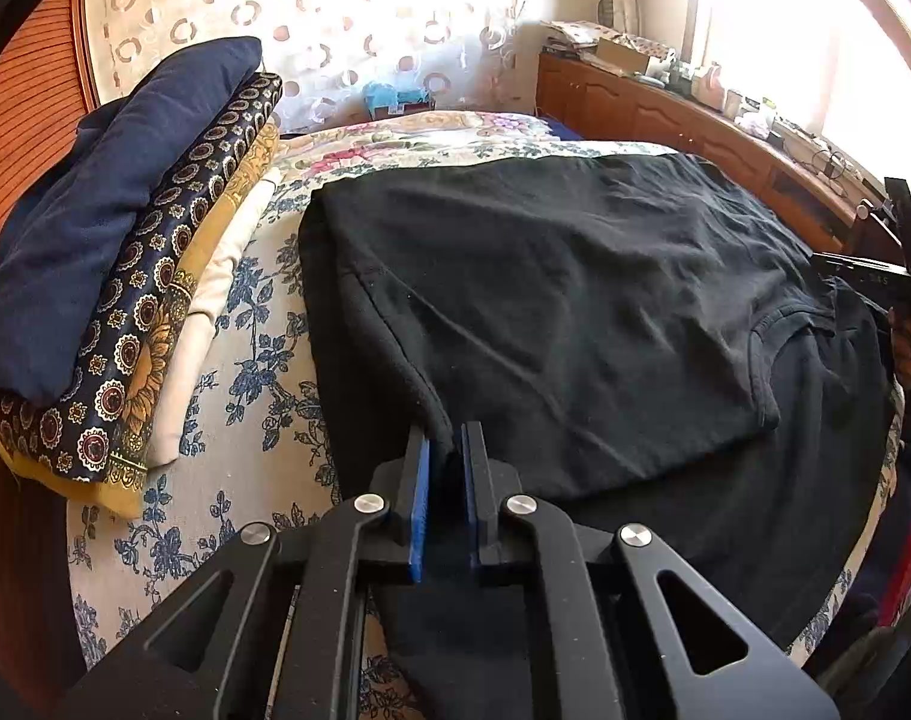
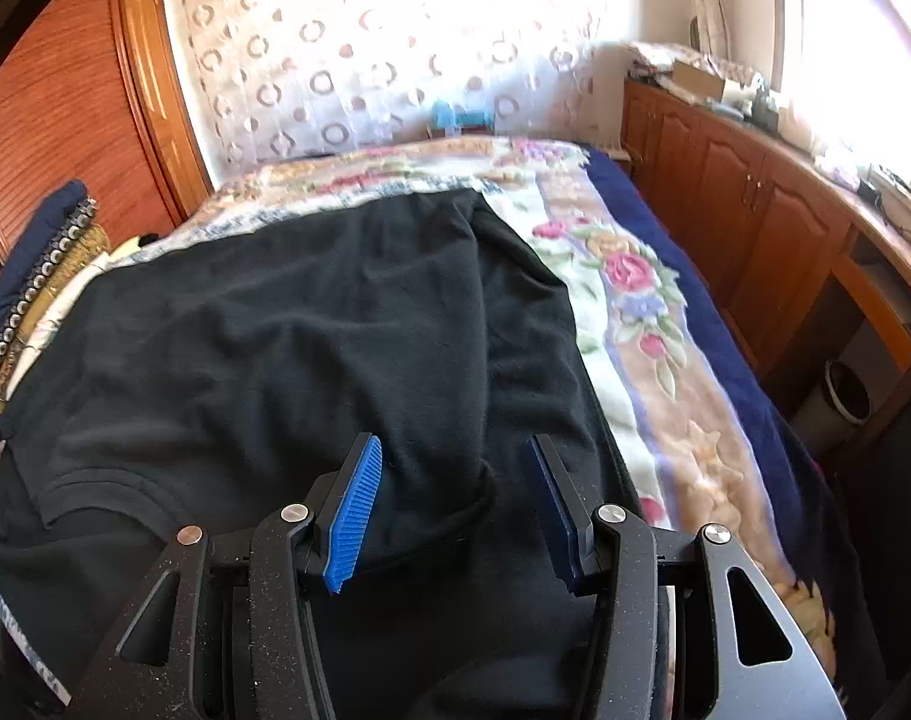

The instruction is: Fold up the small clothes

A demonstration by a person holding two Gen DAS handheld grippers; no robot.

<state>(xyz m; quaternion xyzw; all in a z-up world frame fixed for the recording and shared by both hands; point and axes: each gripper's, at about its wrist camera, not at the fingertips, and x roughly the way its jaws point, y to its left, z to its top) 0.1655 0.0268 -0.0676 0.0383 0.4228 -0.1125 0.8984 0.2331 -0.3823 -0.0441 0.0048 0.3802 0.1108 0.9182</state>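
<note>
— Where is the shirt?
— The black T-shirt [image 1: 575, 312] lies spread on the flowered bedcover [image 1: 245, 360], beside the pile of folded cloths [image 1: 107, 276].
— And your claws?
— My left gripper [image 1: 446, 450] is pinching its edge. My right gripper [image 2: 455, 468] stands spread above the cloth.

- Our left wrist view looks steeply down along the left gripper [image 1: 446, 450], close over the near-left edge of the black T-shirt [image 1: 545, 312].
- Our right wrist view sits equally close, above the shirt's right side.
- Both face the curtain [image 2: 365, 60] beyond the bed [image 2: 629, 312], sharing the shirt, the folded pile [image 1: 119, 252] and the cabinets [image 2: 755, 222].
</note>
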